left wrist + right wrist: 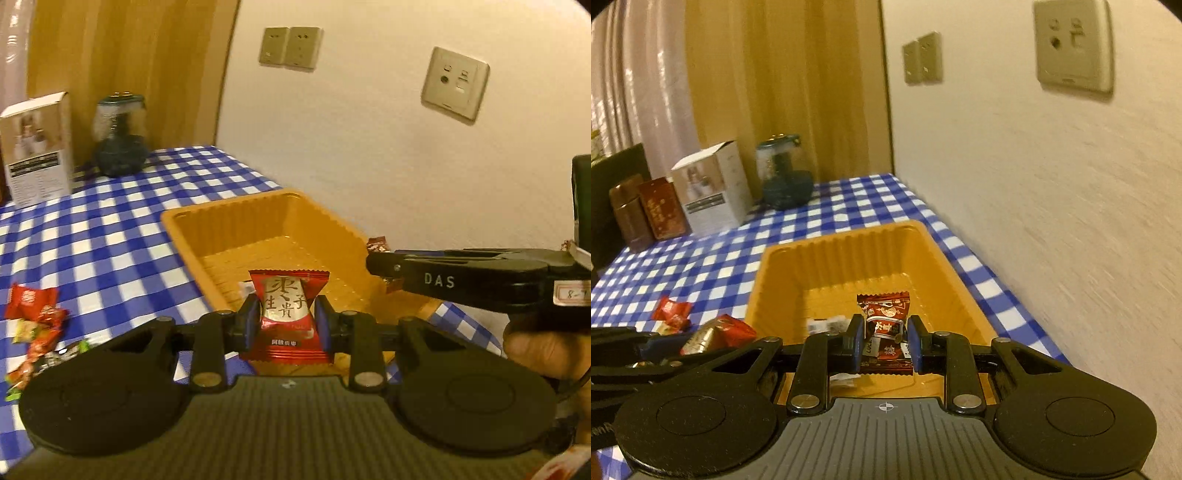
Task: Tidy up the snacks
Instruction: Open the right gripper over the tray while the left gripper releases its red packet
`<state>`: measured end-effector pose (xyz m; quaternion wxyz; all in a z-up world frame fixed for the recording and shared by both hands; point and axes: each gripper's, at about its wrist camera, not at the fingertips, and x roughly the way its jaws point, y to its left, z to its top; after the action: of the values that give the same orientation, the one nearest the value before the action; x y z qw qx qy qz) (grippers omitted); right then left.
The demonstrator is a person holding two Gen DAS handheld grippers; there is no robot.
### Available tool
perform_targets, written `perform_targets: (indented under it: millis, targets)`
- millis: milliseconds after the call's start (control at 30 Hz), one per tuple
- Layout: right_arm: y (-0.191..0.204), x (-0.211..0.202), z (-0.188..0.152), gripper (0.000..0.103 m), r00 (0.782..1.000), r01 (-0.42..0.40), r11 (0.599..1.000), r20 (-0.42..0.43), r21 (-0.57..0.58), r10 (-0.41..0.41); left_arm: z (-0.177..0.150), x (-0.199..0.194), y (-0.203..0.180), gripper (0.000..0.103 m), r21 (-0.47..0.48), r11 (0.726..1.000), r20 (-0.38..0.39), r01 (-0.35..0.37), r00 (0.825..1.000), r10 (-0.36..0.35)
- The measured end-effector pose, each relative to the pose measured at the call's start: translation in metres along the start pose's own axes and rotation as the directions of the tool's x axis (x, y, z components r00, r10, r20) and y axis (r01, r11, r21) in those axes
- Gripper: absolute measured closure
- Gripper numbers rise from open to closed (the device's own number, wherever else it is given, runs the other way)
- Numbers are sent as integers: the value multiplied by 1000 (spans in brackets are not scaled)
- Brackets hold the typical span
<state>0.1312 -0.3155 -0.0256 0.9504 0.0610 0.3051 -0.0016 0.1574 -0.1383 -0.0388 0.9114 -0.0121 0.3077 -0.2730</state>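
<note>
My left wrist view looks forward and down along its fingers, close above the near rim of the tray [207, 236], facing the wall [369, 129]. My right wrist view faces the same way from just beside it, over the tray [764, 280]. Both share the tray, tablecloth [110, 229], box [37, 147], jar [120, 136] and wall sockets [290, 48].

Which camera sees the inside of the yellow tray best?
The right wrist view: it looks straight down into the yellow tray, showing its ribbed walls and floor. In the left wrist view the tray sits at an angle, partly hidden by the red candy in the left tongs.
</note>
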Motion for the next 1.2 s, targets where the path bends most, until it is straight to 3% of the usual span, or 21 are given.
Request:
perform_targets:
  millis: [400, 1133, 1200]
  targets:
    - [-2, 10, 2, 77, 1000, -4, 999, -28, 47, 5, 1, 26, -1, 74, 42, 999, -11, 19, 1000, -18]
    - [2, 8, 3, 77, 999, -46, 997, -8, 66, 46, 0, 5, 21, 73, 5, 999, 4, -48, 999, 48]
    - [2, 9, 4, 73, 998, -57, 996, -3, 73, 57, 0, 5, 21, 73, 4, 999, 4, -49, 999, 49]
